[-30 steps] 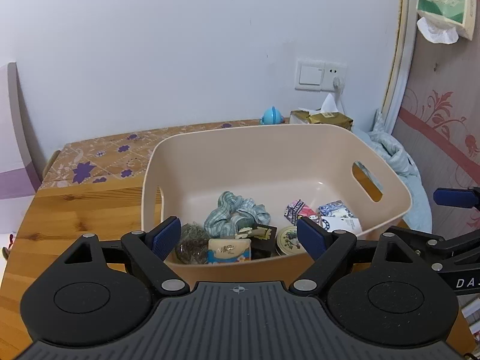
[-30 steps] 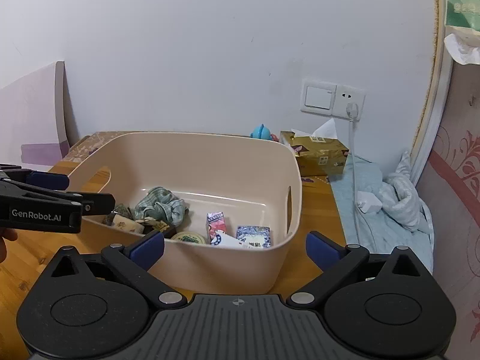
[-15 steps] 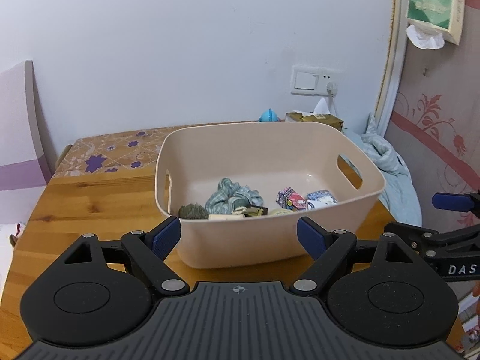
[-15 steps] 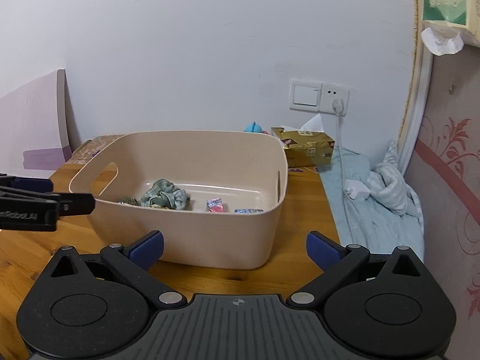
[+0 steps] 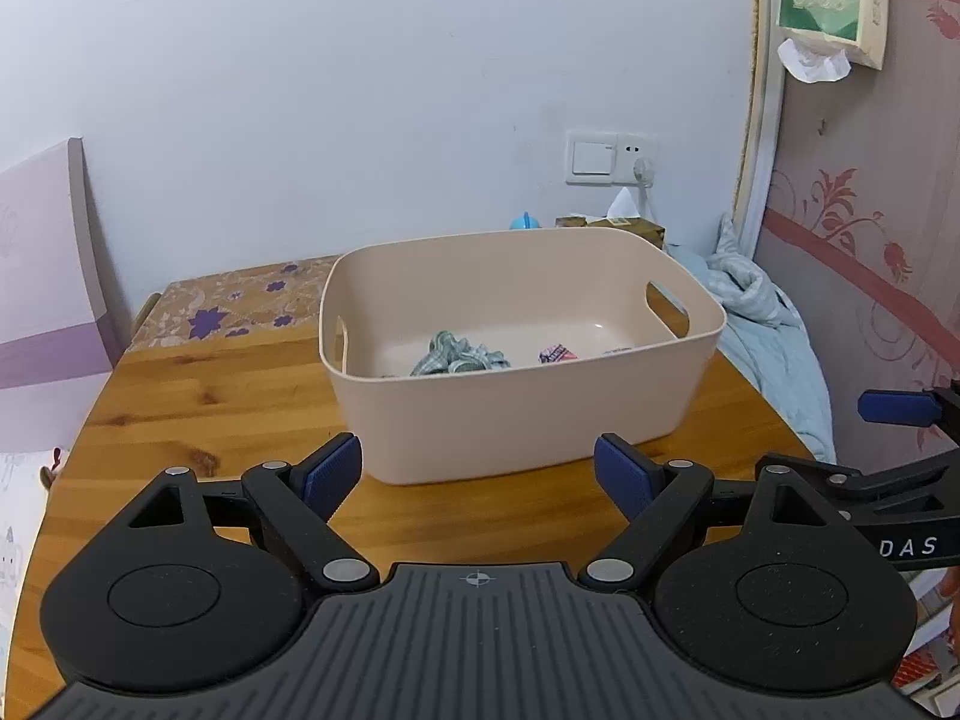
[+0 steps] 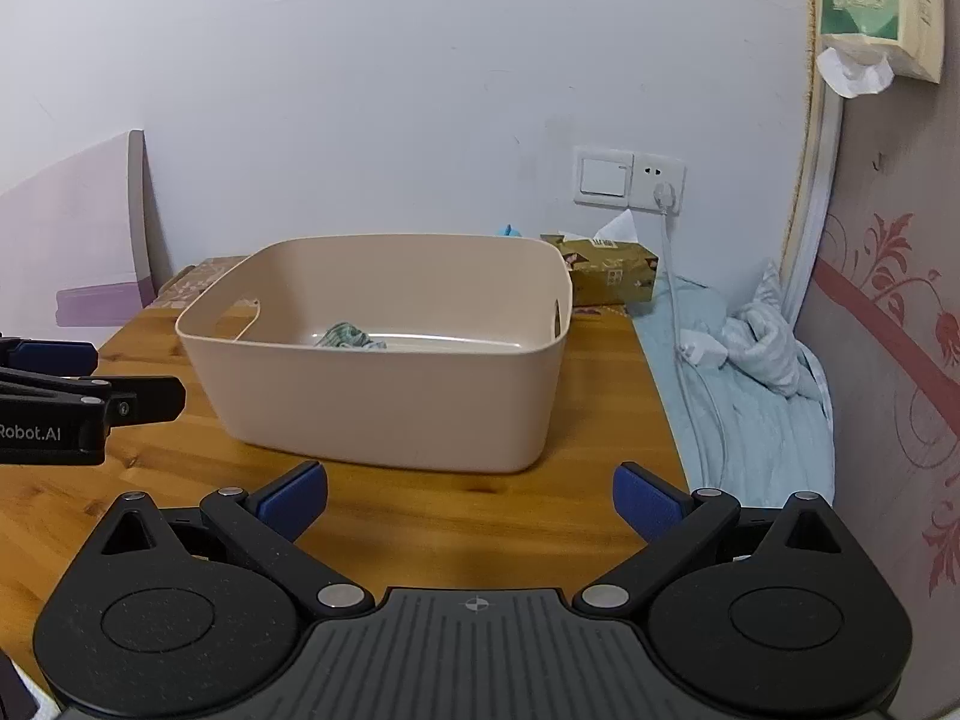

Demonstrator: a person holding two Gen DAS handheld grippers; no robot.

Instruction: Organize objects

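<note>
Beige plastic bin (image 5: 522, 360) sits mid-table on the wooden table (image 5: 198, 420), beyond both grippers, touching neither. Left gripper (image 5: 478, 474) and right gripper (image 6: 470, 498): jaws spread wide, empty. Bin's long axis runs left-right; a green checked cloth (image 5: 459, 354) lies inside.

I read only "DAS" in white on the right gripper (image 5: 900, 462) body in my left cam, & "Robot.AI" on the left gripper (image 6: 90, 387) in my right cam.
</note>
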